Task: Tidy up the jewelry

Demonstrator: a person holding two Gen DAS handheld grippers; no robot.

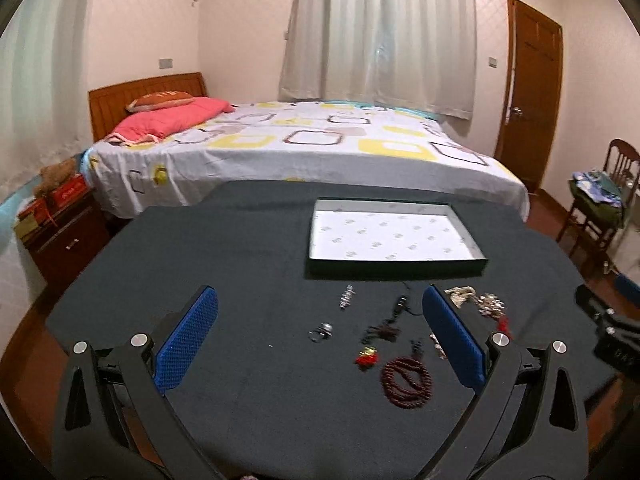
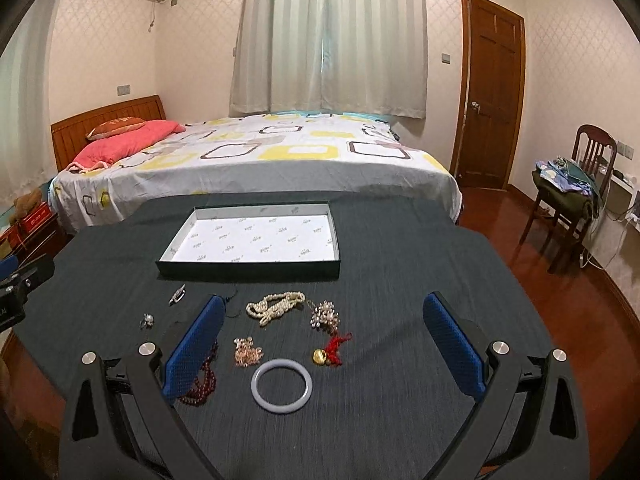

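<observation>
Jewelry lies scattered just in front of the empty tray (its likely destination): white bangle nearest; left gripper and right gripper both spread wide, holding nothing.

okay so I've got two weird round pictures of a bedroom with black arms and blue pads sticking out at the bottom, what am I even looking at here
Those are two hand-held grippers, one in each of a person's hands, with no robot arm behind them. Each carries a wide-angle camera looking forward along its jaws, which is why the room bulges.

One picture comes from the left gripper, the other from the right gripper. The blue pads are the insides of the jaws. Both stand wide open and hold nothing.

Below them is a table with a dark cloth. On it sits a shallow open box with a white lining, empty. In front lie loose jewelry pieces: a pale bangle, a cream bead strand, a dark red bead bracelet and several smaller items.
</observation>
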